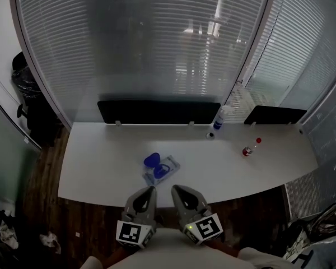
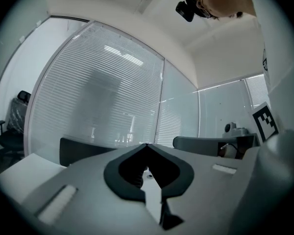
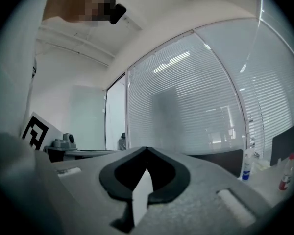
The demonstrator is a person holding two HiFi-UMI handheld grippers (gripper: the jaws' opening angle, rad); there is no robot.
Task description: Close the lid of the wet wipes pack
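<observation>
While wet wipes pack [image 1: 162, 171] lies at twelve o'clock, blue lid [image 1: 152, 160] raised, I log left gripper [image 1: 152, 189] and right gripper [image 1: 175, 188] both pinched together, empty. Risk: a glancing push skids the light pack.

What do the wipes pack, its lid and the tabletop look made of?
Wipes pack: likely soft plastic film, pale bluish with a slight sheen; too small to be sure.
Lid: probably rigid moulded plastic, solid blue, standing open.
Tabletop: looks like white matte laminate, even and glare-free.

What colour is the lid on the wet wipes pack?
Blue; the lid shows best in head view.
</observation>
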